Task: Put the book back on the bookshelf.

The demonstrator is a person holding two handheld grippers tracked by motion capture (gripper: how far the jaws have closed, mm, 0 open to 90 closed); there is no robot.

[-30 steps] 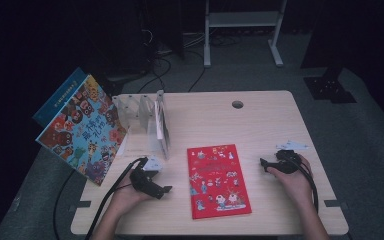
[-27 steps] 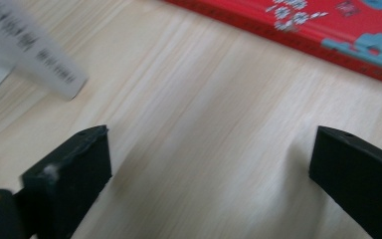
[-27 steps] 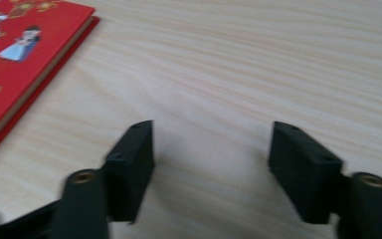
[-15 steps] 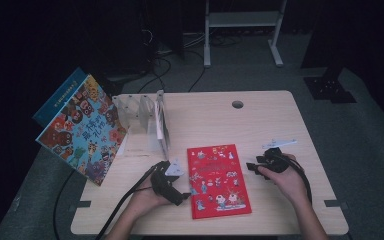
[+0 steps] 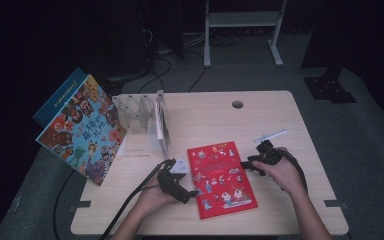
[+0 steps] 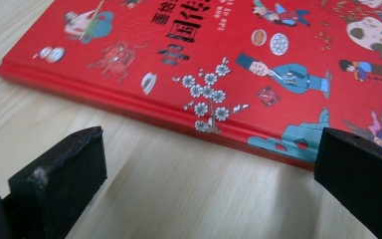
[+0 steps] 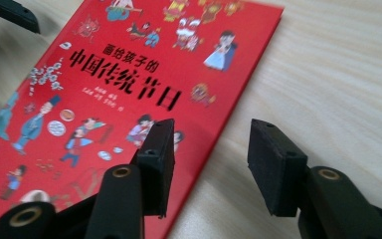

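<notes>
Picture books with colourful covers (image 5: 82, 131) are leaning at 9 o'clock of the light wooden table (image 5: 290, 125), beside a clear plastic book stand (image 5: 141, 117). Left black gripper (image 5: 179, 182) is resting just beside the spine of the flat red hardcover children's book (image 5: 221, 178), its jaws spread wide. This book is lying at 6 o'clock of the table. Right black gripper (image 5: 252, 161) is sitting at the book's 3 o'clock edge, jaws parted, one jaw over the cover, clamping nothing.

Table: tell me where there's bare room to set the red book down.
Bare wood lies on the table around the round hole, beyond the red book, and right of the right gripper. It is crowded at the clear rack and near the left gripper.
</notes>
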